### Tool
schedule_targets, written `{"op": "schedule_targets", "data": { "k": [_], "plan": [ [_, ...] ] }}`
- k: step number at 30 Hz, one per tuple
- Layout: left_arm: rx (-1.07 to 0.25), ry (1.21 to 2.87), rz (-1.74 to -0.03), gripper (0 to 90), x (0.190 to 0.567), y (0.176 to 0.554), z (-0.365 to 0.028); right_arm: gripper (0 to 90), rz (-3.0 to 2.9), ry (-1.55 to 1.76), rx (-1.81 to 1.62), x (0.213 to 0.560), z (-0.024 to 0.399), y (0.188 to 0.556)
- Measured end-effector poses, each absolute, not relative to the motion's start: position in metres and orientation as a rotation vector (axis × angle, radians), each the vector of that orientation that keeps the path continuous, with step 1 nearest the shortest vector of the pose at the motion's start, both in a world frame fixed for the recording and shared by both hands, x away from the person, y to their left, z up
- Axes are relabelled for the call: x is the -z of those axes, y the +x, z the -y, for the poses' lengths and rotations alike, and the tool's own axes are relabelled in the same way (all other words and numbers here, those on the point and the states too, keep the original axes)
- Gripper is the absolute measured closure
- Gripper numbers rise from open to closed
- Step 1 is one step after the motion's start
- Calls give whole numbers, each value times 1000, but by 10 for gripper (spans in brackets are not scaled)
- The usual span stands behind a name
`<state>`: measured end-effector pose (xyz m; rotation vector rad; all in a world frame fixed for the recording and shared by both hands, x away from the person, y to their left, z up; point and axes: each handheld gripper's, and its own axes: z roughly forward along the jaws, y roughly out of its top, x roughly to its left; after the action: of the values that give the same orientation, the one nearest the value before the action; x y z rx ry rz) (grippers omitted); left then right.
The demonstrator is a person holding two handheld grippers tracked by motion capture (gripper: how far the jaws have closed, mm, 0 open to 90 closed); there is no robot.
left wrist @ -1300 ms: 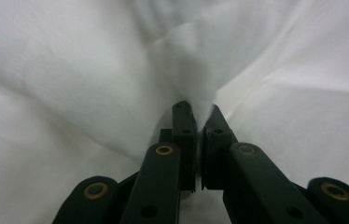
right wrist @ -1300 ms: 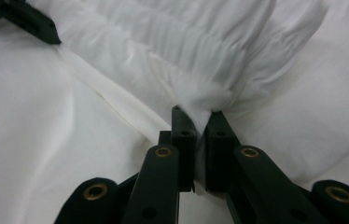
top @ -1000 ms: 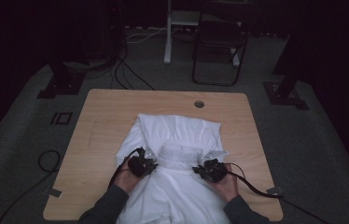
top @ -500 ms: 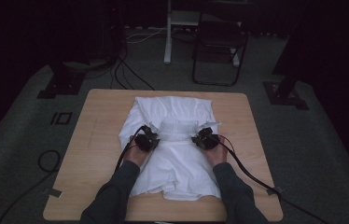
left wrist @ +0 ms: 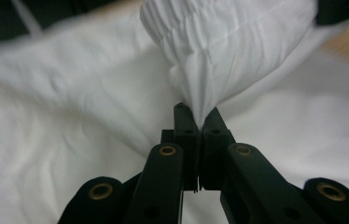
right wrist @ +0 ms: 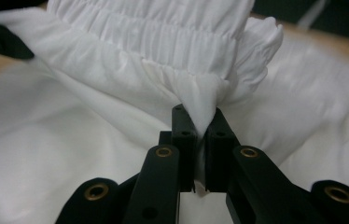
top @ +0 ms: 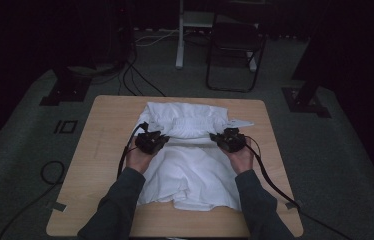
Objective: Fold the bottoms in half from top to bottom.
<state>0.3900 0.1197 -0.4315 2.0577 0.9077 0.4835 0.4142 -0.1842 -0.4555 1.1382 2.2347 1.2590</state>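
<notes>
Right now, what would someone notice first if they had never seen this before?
The big white garment spread across the middle of the wooden table, bright in a dark room. Next, the left hand-held gripper and the right hand-held gripper, each pinching a bunch of its gathered, elastic-looking band and lifting it off the table.

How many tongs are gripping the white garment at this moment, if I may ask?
2: the left tongs pinch the white garment at its left waistband corner, the right tongs at its right.
</notes>
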Motion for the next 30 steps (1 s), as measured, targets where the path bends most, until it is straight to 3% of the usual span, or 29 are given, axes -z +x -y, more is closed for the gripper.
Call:
{"op": "schedule_targets", "data": {
  "k": [4, 7, 15, 18, 19, 21, 23, 25, 28, 30],
  "plan": [
    [-501, 2036, -815, 882, 410, 352, -125, 852, -2226, 1029, -1327, 430, 189, 376],
    [-467, 2070, -787, 879, 428, 330, -128, 852, -2267, 988, -1325, 436, 192, 350],
    [-279, 2238, -891, 870, 523, 327, -121, 849, -2443, 1066, -1137, 518, 186, 327],
    [-248, 2231, -906, 842, 533, 329, -120, 835, -2470, 1089, -1107, 536, 184, 328],
    [-233, 2227, -924, 791, 531, 330, -120, 807, -2470, 1108, -1122, 536, 185, 329],
    [-242, 2217, -922, 662, 523, 328, -122, 665, -2482, 1133, -1132, 533, 187, 331],
    [-243, 2169, -918, 605, 511, 325, -127, 538, -2505, 1104, -1168, 526, 191, 329],
    [-255, 2108, -914, 583, 494, 325, -135, 492, -2486, 1072, -1229, 514, 197, 323],
    [-295, 2065, -938, 592, 478, 334, -140, 524, -2413, 1072, -1345, 495, 212, 323],
    [-305, 2059, -960, 709, 475, 345, -139, 710, -2361, 1140, -1350, 489, 219, 330]
  ]
}}
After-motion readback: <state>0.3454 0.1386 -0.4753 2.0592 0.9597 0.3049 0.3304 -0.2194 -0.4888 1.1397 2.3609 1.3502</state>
